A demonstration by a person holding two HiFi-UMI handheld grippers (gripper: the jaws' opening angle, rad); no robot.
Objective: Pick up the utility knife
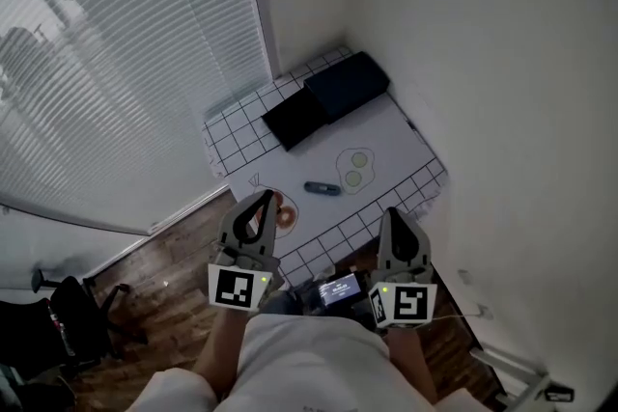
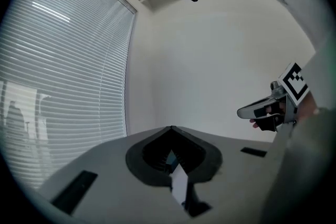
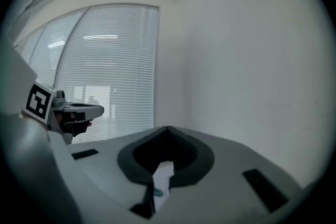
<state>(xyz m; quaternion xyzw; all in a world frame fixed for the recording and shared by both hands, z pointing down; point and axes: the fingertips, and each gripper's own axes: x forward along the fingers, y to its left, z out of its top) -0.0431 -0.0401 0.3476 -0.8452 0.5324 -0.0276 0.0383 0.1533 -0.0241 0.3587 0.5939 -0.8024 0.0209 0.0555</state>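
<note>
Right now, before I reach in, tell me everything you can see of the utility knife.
The utility knife is a small, slim, dark bluish bar; blade and slider are too small to make out. It lies flat on the table's white cloth, lengthwise across the head view, between a drawn ring and drawn fried eggs. Nothing touches it: the left gripper and right gripper are apart from it, nearer the person.

- The left hand-held gripper [image 1: 262, 199] is held out forward, about level, with its jaws brought together on nothing.
- The right hand-held gripper [image 1: 393, 213] is held alongside it, jaws likewise closed and empty.
</note>
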